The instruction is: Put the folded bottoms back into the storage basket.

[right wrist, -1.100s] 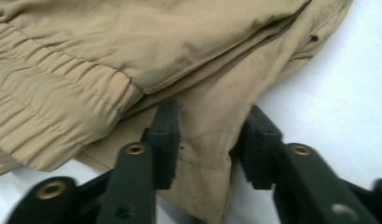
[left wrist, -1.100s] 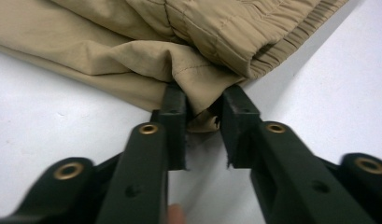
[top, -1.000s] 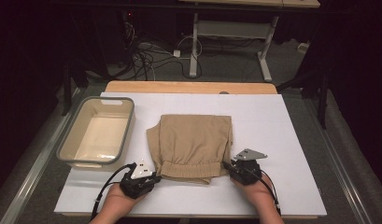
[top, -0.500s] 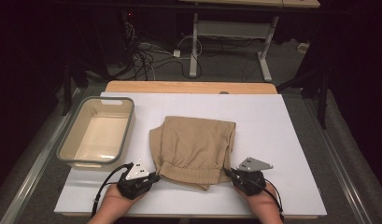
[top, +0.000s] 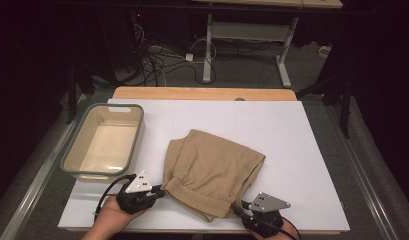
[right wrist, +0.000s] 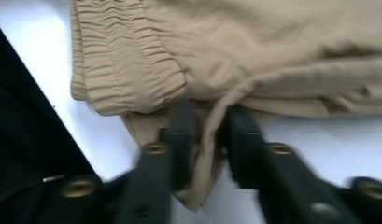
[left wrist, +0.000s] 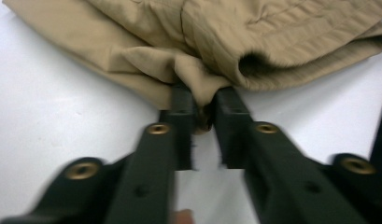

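I see bin (top: 103, 142) with nothing inside, beside tan shorts (top: 212, 170) on tabletop (top: 292, 145). Both my claws, left (left wrist: 202, 122) and right (right wrist: 208, 140), just opening, spread, cloth between.

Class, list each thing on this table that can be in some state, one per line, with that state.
Tan shorts: folded, lying flat on the white board, elastic waistband toward the person.
Tub: upright, nothing inside.
Left tool: jaws just opening, a fold of cloth between them.
Right tool: jaws just opening, a strip of cloth between them.
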Demonstrator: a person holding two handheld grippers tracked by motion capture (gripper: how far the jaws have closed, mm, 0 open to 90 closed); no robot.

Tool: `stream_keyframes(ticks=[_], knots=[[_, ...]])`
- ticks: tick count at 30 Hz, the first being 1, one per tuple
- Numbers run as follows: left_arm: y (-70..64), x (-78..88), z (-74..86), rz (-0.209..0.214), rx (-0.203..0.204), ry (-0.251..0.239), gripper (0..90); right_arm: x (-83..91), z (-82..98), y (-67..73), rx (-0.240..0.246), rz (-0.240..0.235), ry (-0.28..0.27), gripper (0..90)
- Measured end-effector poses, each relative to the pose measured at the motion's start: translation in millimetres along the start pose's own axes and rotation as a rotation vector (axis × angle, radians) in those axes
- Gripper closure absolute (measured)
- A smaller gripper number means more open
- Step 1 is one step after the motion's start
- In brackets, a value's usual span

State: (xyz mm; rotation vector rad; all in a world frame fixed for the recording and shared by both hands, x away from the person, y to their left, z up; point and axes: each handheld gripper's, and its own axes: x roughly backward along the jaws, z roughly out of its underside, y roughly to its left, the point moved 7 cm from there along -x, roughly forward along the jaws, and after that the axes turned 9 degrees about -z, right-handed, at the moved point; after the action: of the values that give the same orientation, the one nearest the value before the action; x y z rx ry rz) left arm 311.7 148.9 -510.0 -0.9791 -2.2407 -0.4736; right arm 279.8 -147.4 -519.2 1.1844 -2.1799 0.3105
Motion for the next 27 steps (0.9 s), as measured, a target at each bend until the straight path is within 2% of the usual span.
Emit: stream_keyframes(ticks=[1,2,3,4,5,9,10,11,12,13,14,15,16,17,18,19,20,22,23,25,26,27], knots=[[0.0,0.0,0.0,0.000,0.000,0.000,65.4,0.9,-0.5,0.4,-0.006,-0.008,-0.008,59.1],[2.2,6.6,-3.2,0.017,0.021,-0.026,61.4,2.9,-2.0,0.9,-0.010,-0.014,-0.021,54.2],[2.2,6.6,-3.2,0.017,0.021,-0.026,57.9,2.9,-2.0,0.9,-0.010,-0.014,-0.021,54.2],[3.8,12.8,-7.5,0.010,0.030,-0.057,53.8,8.9,-6.1,0.1,-0.010,-0.008,-0.049,46.5],[4.1,16.1,-9.8,0.008,0.031,-0.074,50.8,11.8,-8.5,-0.9,-0.001,-0.002,-0.063,43.8],[2.7,30.1,-20.1,0.038,0.052,-0.176,47.4,20.3,-13.3,-6.0,-0.002,0.001,-0.123,36.2],[2.3,31.2,-22.4,0.038,0.065,-0.203,44.4,21.4,-13.2,-8.1,-0.003,0.005,-0.133,33.9],[2.3,31.2,-22.4,0.038,0.065,-0.203,43.8,21.4,-13.2,-8.1,-0.003,0.005,-0.133,33.9],[1.5,29.3,-25.9,0.026,0.094,-0.246,43.7,22.5,-12.8,-13.7,-0.012,0.027,-0.153,25.8],[0.8,26.0,-27.3,0.011,0.111,-0.265,41.3,23.1,-12.7,-16.6,-0.014,0.037,-0.164,22.9],[0.8,26.0,-27.3,0.011,0.111,-0.265,37.9,23.1,-12.7,-16.6,-0.014,0.037,-0.164,22.9],[-2.3,16.1,-27.5,-0.006,0.131,-0.266,36.8,24.6,-12.1,-22.6,-0.027,0.061,-0.191,16.6],[-2.3,16.1,-27.5,-0.006,0.131,-0.266,33.8,24.6,-12.1,-22.6,-0.027,0.061,-0.191,16.6],[-4.7,3.9,-26.2,-0.017,0.138,-0.240,28.2,26.4,-10.8,-28.6,-0.042,0.082,-0.211,13.6],[-4.7,3.9,-26.2,-0.017,0.138,-0.240,23.1,26.4,-10.8,-28.6,-0.042,0.082,-0.211,13.6],[-4.9,-7.3,-23.6,-0.031,0.148,-0.198,19.1,27.8,-9.0,-34.5,-0.057,0.106,-0.221,7.6],[-4.3,-11.4,-21.9,-0.040,0.146,-0.179,17.6,28.0,-8.0,-37.1,-0.065,0.117,-0.221,6.1],[-2.9,-15.8,-18.1,-0.053,0.136,-0.148,19.0,28.0,-6.0,-39.6,-0.075,0.119,-0.220,5.5],[-1.6,-15.7,-16.2,-0.070,0.127,-0.137,24.2,27.7,-5.4,-40.0,-0.074,0.118,-0.221,5.1],[-0.8,-13.9,-14.9,-0.071,0.121,-0.139,40.4,27.3,-4.8,-40.0,-0.071,0.119,-0.217,5.1],[-1.7,-8.3,-14.7,-0.028,0.118,-0.157,47.7,26.4,-3.8,-39.5,-0.064,0.125,-0.210,5.4],[-1.7,-8.3,-14.7,-0.028,0.118,-0.157,54.5,26.4,-3.8,-39.5,-0.064,0.125,-0.210,5.4]])
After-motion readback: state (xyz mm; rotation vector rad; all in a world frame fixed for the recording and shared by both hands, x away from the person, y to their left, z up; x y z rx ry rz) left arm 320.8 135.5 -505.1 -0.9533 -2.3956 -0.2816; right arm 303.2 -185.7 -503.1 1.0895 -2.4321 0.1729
